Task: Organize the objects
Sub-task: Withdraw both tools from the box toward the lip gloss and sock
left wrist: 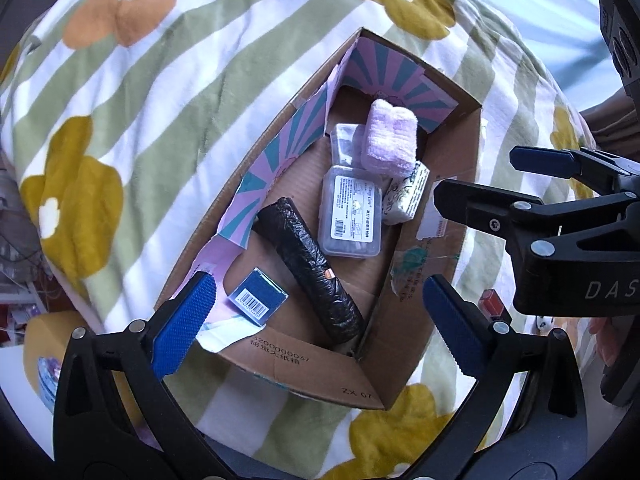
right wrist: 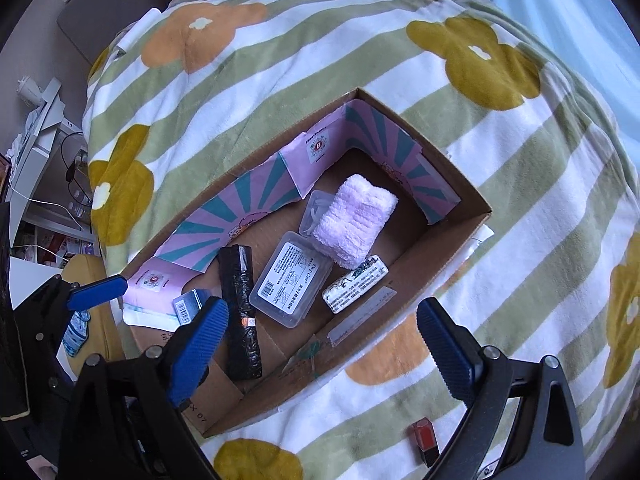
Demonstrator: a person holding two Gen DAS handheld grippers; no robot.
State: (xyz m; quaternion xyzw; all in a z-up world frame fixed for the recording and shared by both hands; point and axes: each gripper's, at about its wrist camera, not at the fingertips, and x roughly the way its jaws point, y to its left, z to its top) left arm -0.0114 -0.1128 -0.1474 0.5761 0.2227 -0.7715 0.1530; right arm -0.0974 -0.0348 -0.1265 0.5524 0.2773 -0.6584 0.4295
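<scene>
Above the cardboard box (left wrist: 436, 240) on the blanket (left wrist: 160, 92) I hold both tongs spread — left gripper (left wrist: 320, 320), right gripper (right wrist: 324, 344) — gripping nothing.

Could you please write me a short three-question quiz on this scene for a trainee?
1. True or false: the pink towel lies in the box.
2. Which item lies outside the box, on the blanket? A black roll; B lipstick; C clear case.
3. Fill in: both grippers, left and right, are ____.

Key: 1 true; 2 B; 3 open.
</scene>
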